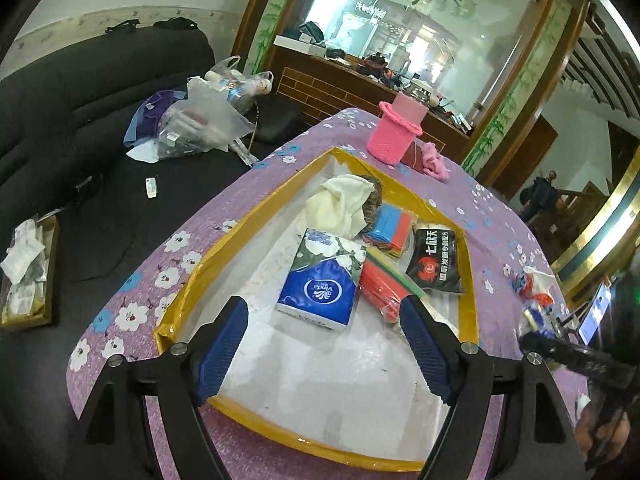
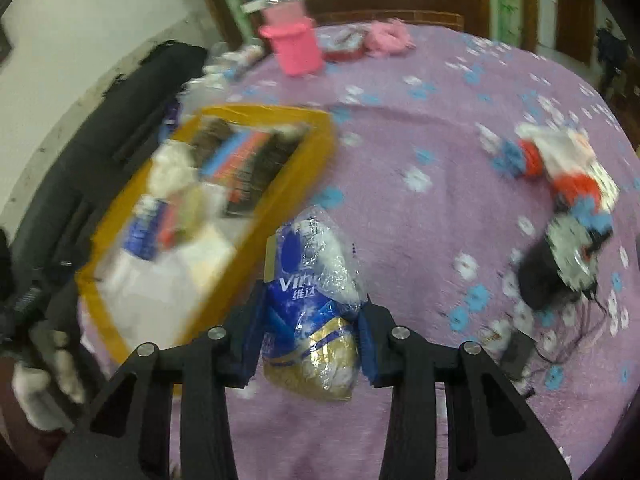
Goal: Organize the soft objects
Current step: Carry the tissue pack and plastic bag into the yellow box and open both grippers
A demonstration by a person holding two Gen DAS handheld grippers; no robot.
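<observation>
A crumpled blue-and-gold Vinda tissue pack point(image 2: 310, 312) is sitting pinched above the purple cloth, just beside the yellow-rimmed tray point(image 1: 192, 280), which is holding another Vinda pack point(image 1: 320, 284), cloths and packets.

The tabletop point(image 1: 460, 196) wears a purple cloth dotted with white and blue flowers. The box point(image 1: 192, 280) has a yellow rim and a white inside, with a blue-and-white tissue pack point(image 1: 320, 284) at its centre. At twelve o'clock stands a pink knitted cup point(image 1: 394, 134); the tongs point(image 1: 324, 352) have blue pads on black arms.

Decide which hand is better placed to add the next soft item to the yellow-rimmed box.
Right: its gripper already clamps the blue-and-gold Vinda tissue pack beside the yellow-rimmed box. The left gripper hangs open and empty.
</observation>
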